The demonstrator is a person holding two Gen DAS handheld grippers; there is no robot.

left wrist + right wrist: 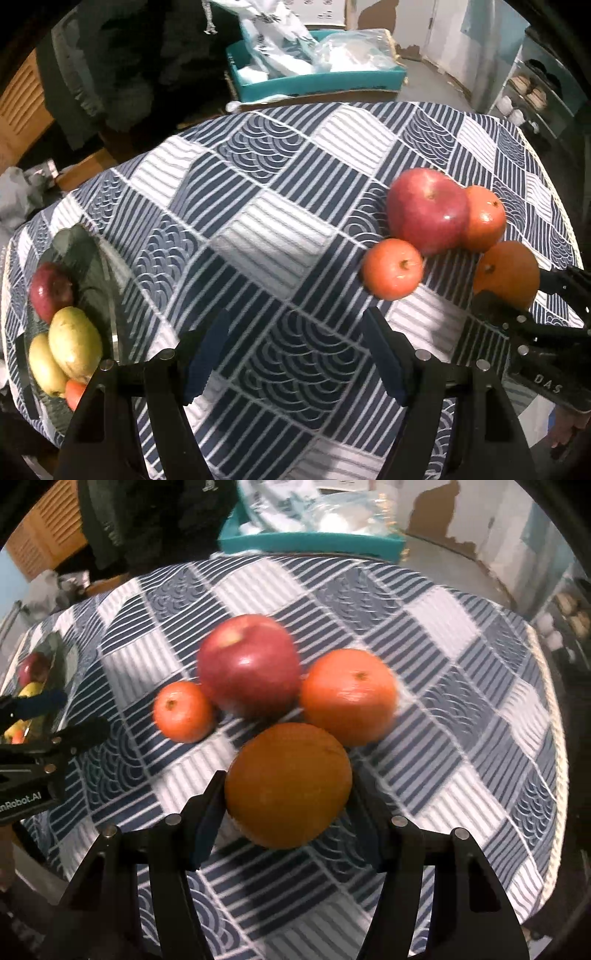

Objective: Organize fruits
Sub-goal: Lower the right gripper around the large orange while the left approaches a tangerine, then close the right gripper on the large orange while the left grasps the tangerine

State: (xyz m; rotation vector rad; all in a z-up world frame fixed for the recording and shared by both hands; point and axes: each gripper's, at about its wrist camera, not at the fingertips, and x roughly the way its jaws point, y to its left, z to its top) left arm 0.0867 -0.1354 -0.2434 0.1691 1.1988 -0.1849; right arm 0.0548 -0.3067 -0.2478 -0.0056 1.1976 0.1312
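A dull orange [288, 784] sits between the fingers of my right gripper [286, 808], whose jaws stand around it; it also shows in the left wrist view [508, 275]. Behind it lie a red apple [249, 664], an orange [349, 696] and a small tangerine [183, 712]. In the left wrist view the apple [426, 210], the orange [485, 218] and the tangerine [392, 273] lie to the right. My left gripper [295, 354] is open and empty over the cloth. A glass bowl [92, 258] at the left holds a red apple [50, 290], two yellow-green fruits [74, 343] and an orange fruit.
A round table with a blue and white patterned cloth [258, 221] carries everything. A teal box [314, 81] with plastic bags stands behind the table. A wooden cabinet [22, 107] is at the far left. The cloth's right edge [554, 738] is near the fruits.
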